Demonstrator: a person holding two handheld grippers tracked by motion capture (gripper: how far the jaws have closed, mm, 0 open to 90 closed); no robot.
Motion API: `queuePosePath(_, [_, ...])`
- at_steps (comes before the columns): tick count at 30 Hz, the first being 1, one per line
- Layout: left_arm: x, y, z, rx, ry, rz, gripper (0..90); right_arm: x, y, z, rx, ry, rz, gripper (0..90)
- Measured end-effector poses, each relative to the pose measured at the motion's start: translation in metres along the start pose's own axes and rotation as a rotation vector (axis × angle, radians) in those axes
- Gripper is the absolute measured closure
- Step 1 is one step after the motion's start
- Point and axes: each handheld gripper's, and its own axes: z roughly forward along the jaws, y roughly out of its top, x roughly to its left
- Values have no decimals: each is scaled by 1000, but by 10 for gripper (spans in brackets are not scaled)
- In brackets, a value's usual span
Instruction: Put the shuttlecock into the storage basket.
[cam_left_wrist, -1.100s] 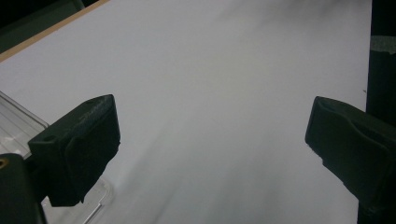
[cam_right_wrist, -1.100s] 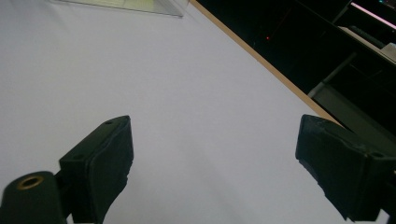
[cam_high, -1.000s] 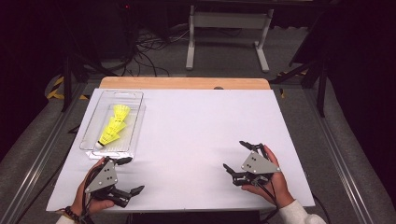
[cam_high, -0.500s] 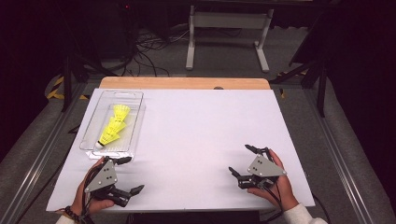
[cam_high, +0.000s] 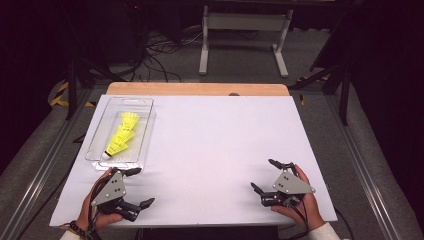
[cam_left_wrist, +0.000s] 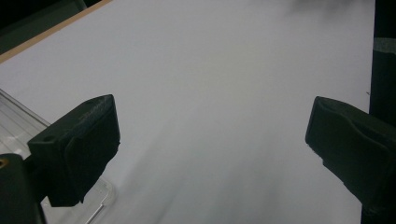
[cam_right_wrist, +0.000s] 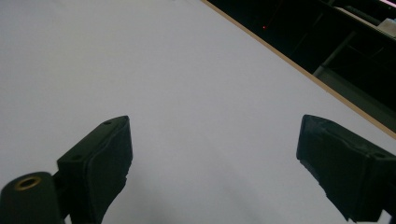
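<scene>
Yellow shuttlecocks (cam_high: 122, 135) nested in clear tray (cam_high: 142, 145) — left gripper (cam_high: 136, 187) & right gripper (cam_high: 265, 175) fingers spread.

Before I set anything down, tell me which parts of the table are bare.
The wide white middle between the clear tray and the table's right edge is bare, as is the far right corner. It is tight at the near left, where the left gripper sits by the tray of yellow shuttlecocks.

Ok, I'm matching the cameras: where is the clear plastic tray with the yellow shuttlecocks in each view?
High view: clear plastic tray at far left, ahead of the left gripper.
Left gripper view: lower left corner, behind the left jaw.
Right gripper view: the shared landmark, the wooden table edge.
</scene>
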Motion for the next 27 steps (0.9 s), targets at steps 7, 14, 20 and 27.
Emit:
queuePosePath(7, [0, 0, 0, 1, 3, 3, 38, 0, -6, -4, 6, -1, 10, 113])
queuePosePath(14, [1, 0, -1, 3, 8, 3, 38, 0, -7, -4, -10, 9, 17, 111])
queuePosePath(20, [-2, 1, -2, 1, 10, 11, 38, 2, -6, -6, -23, 8, 13, 108])
queuePosePath(27, [-1, 1, -2, -3, 8, 13, 38, 5, -5, -7, -22, 2, 0, 107])
